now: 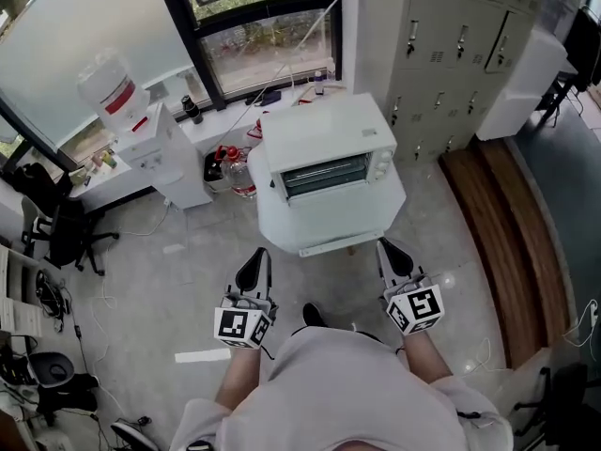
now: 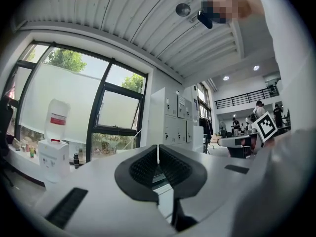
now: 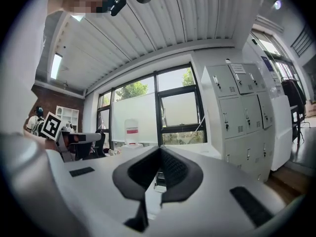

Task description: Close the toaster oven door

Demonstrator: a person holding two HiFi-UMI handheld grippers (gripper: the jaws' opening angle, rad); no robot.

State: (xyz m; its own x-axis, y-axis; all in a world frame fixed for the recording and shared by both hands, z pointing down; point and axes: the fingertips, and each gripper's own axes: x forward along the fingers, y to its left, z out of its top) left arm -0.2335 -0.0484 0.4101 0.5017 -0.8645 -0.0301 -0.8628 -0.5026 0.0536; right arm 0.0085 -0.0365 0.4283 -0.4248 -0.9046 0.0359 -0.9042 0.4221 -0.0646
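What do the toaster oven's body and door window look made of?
Toaster oven body: probably white painted metal, smooth and evenly matte; could be plastic. Door window: likely glass, dark and see-through, rack bars showing behind it.

A white, box-shaped toaster oven (image 1: 319,134) is seen from above, set squarely on a white rounded worktop (image 1: 331,222). Its door (image 1: 326,175), a dark glazed panel through which horizontal rack bars are seen, appears to be raised flat against the front. Control knobs (image 1: 380,164) are placed to the right of it.
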